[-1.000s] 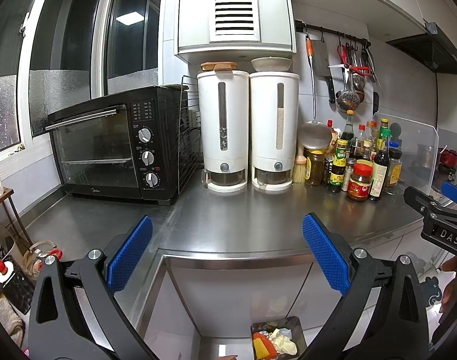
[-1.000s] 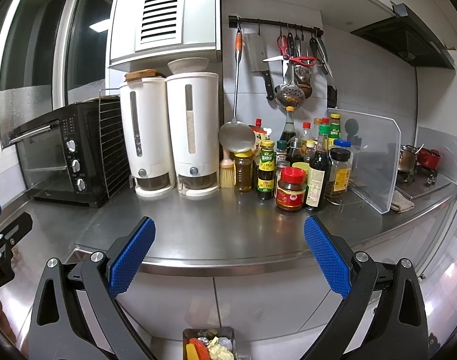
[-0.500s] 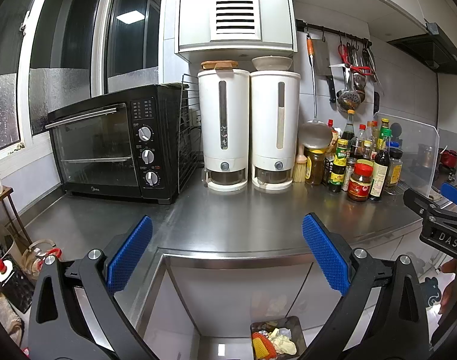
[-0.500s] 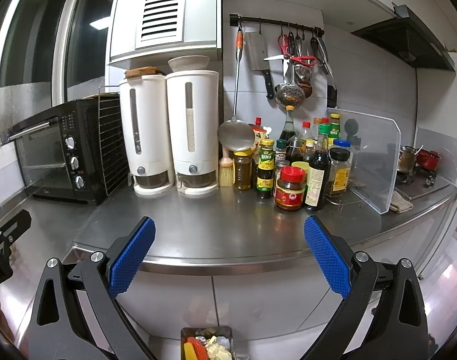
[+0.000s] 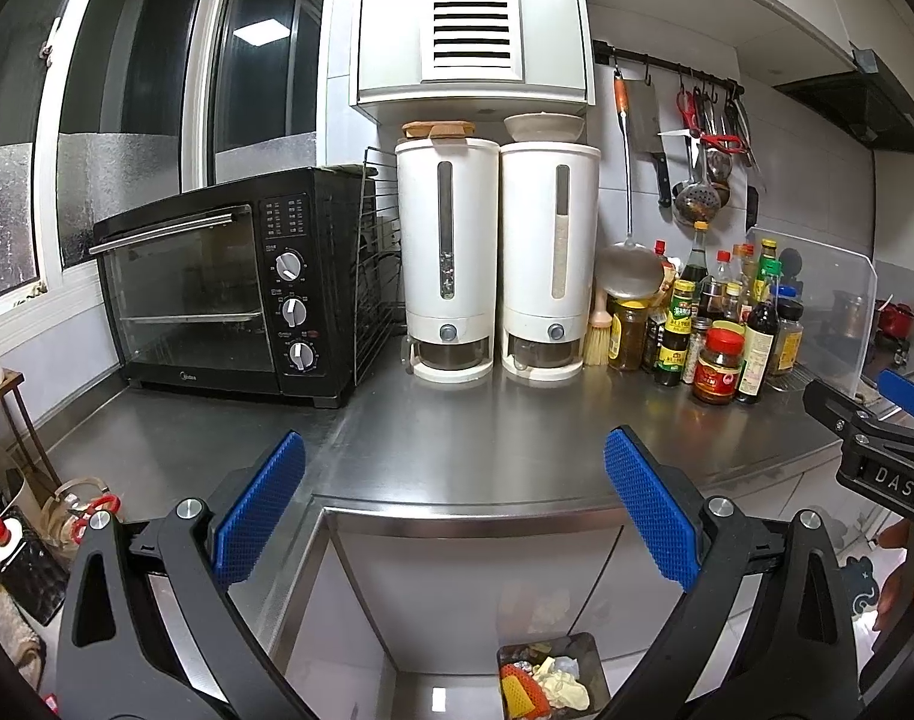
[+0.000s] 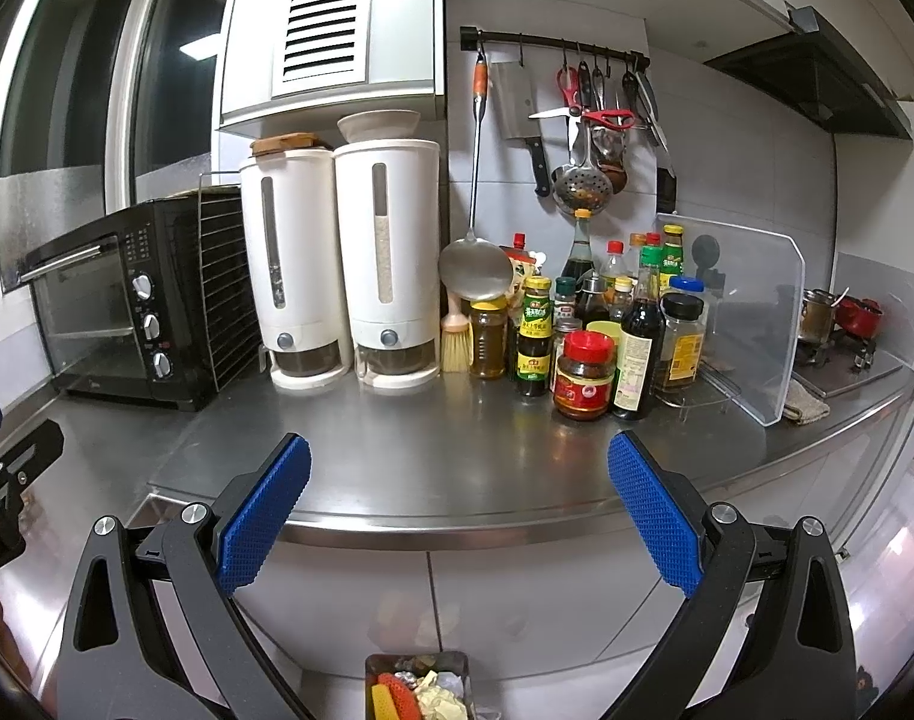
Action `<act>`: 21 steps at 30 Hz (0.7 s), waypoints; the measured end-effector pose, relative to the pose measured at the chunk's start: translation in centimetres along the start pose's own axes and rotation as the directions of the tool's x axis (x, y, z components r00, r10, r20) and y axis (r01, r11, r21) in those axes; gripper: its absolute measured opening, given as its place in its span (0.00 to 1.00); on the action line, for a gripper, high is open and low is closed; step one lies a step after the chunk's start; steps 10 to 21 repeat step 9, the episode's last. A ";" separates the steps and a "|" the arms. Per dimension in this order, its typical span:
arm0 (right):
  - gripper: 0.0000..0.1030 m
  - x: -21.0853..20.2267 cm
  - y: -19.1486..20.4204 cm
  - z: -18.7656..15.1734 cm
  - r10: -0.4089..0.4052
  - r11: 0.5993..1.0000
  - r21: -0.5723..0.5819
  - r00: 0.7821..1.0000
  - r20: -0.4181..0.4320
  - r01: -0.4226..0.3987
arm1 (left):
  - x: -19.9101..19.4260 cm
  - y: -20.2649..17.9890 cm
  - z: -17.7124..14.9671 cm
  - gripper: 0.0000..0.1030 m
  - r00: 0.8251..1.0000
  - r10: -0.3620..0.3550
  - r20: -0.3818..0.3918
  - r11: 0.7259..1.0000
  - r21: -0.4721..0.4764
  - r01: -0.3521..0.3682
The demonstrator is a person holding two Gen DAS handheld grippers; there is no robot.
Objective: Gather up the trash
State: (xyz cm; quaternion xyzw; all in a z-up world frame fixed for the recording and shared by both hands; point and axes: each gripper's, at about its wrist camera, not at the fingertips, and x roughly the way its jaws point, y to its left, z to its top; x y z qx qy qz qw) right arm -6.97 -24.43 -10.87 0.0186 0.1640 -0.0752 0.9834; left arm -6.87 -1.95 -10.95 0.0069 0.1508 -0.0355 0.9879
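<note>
Now, left wrist view:
Left gripper point(image 5: 453, 507): jaws spread wide, nothing between the blue pads, held above the front edge of the steel counter point(image 5: 457, 438).
Trash bin point(image 5: 553, 684): on the floor below the counter's front edge, at the bottom of the frame, holding crumpled paper and orange-red scraps.
Oven point(image 5: 228, 294): black, at the counter's back left corner.
White dispensers point(image 5: 496, 258): two, side by side against the back wall, just right of the oven.
Right gripper point(image 5: 871, 438): seen at the far right edge, apart from the left one.

Right wrist view:
Right gripper point(image 6: 457, 510): jaws spread wide, empty, over the counter's point(image 6: 457, 450) front edge.
Trash bin point(image 6: 417, 687): bottom centre, on the floor beneath the counter, filled with scraps.
Sauce bottles point(image 6: 601, 324): clustered at the back right of the counter, beside a clear splash guard point(image 6: 739, 312).
</note>
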 end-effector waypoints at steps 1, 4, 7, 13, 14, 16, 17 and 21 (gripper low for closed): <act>0.97 0.0 0.0 0.0 -0.001 1.000 0.000 1.000 0.000 0.001 | 0.0 0.0 0.0 0.92 1.000 -0.005 -0.003 1.000 -0.001 0.005; 0.97 0.0 0.1 0.0 0.003 1.000 -0.001 1.000 -0.002 -0.003 | 0.1 -0.1 0.0 0.92 1.000 -0.005 -0.005 1.000 0.002 0.005; 0.97 -0.1 0.2 0.1 0.001 1.000 -0.003 1.000 0.001 -0.001 | 0.0 -0.2 0.0 0.92 1.000 0.001 0.001 1.000 0.012 -0.001; 0.97 -0.2 0.3 0.1 -0.001 1.000 -0.002 1.000 0.002 0.001 | 0.0 -0.2 0.0 0.92 1.000 -0.002 0.001 1.000 0.011 0.002; 0.97 -0.2 0.3 0.1 -0.001 1.000 -0.002 1.000 0.002 0.001 | 0.0 -0.2 0.0 0.92 1.000 -0.002 0.001 1.000 0.011 0.002; 0.97 -0.2 0.3 0.1 -0.001 1.000 -0.002 1.000 0.002 0.001 | 0.0 -0.2 0.0 0.92 1.000 -0.002 0.001 1.000 0.011 0.002; 0.97 -0.2 0.3 0.1 -0.001 1.000 -0.002 1.000 0.002 0.001 | 0.0 -0.2 0.0 0.92 1.000 -0.002 0.001 1.000 0.011 0.002; 0.97 -0.2 0.3 0.1 -0.001 1.000 -0.002 1.000 0.002 0.001 | 0.0 -0.2 0.0 0.92 1.000 -0.002 0.001 1.000 0.011 0.002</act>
